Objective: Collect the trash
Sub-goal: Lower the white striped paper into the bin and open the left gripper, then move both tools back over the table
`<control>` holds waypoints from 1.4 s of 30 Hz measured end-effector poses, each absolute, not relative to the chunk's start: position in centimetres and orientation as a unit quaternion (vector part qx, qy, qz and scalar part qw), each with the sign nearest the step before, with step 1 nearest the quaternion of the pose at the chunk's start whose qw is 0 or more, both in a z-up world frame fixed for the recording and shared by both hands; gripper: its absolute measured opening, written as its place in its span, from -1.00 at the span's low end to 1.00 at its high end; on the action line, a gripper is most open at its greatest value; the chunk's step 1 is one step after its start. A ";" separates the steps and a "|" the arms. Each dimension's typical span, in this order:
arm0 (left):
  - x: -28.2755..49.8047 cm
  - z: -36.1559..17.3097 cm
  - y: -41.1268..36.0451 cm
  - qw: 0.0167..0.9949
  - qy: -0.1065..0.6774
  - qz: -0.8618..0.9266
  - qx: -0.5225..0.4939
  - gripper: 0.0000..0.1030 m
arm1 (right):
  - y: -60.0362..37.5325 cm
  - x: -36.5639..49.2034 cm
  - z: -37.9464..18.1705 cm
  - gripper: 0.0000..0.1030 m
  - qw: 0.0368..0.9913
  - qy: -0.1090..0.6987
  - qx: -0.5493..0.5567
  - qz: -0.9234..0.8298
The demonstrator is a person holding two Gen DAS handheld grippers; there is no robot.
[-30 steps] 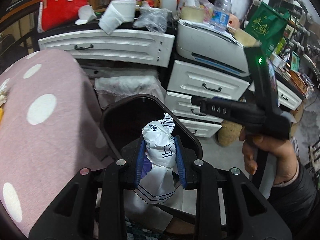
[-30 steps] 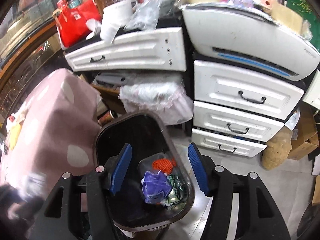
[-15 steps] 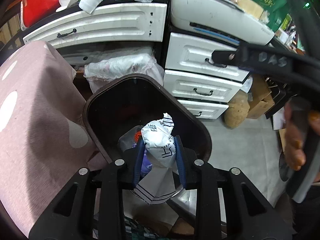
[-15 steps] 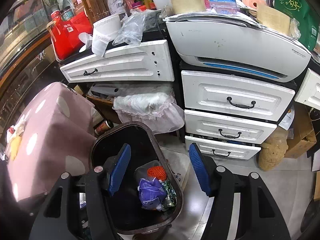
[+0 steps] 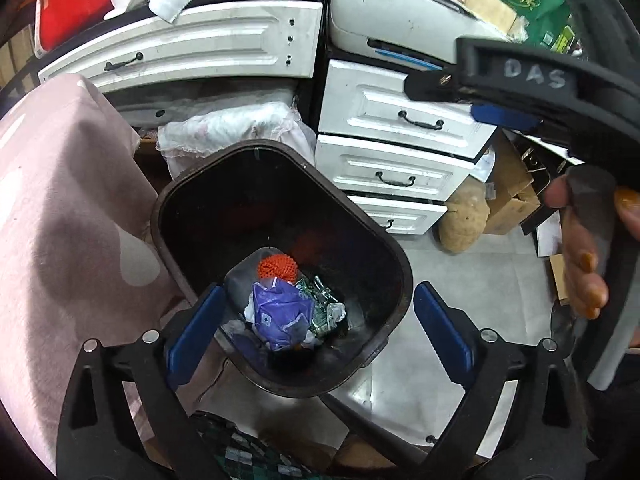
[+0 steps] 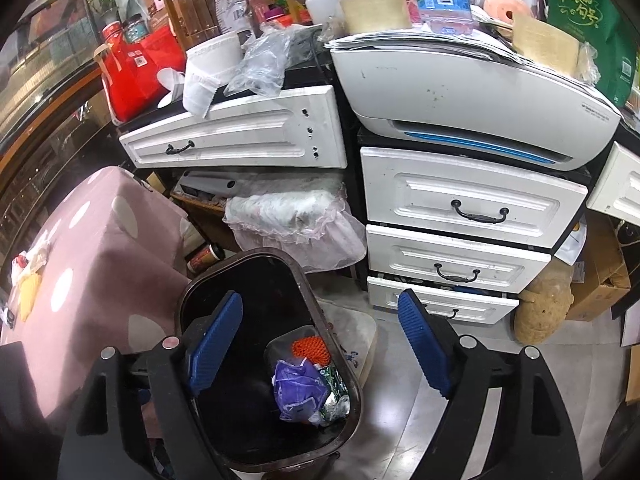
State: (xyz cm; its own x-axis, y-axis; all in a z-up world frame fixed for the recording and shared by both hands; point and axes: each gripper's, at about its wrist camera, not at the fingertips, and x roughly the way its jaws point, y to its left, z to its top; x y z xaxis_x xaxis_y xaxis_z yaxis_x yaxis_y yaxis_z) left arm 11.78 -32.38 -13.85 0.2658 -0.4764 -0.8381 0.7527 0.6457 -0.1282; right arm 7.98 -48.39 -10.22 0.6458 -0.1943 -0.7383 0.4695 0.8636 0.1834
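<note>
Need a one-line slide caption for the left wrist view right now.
Left tongs open above the dark bin holding purple wrapper and orange mesh.

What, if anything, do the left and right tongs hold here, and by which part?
Nothing. The left tongs and right tongs are both open and empty above the trash bin.

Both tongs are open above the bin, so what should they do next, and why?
Probably swing the left tongs away from the trash bin toward the pink spotted table. Both they and the right tongs are open and hold nothing, the bin already holds a purple wrapper and an orange net, and small scraps seem to lie on that table's far edge.
</note>
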 end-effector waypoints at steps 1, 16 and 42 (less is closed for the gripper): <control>11.5 -13.5 -32.1 0.785 0.454 -0.393 0.150 0.82 | -48.3 8.0 -10.2 0.54 0.889 0.377 0.182 -0.185; 9.0 -6.2 -26.4 0.842 0.365 -0.382 0.112 0.87 | -44.9 8.9 -8.6 0.63 0.902 0.377 0.156 -0.140; 16.7 -3.1 -2.6 0.933 0.346 -0.098 0.002 0.89 | -23.7 16.7 -3.8 0.76 0.928 0.341 0.017 0.147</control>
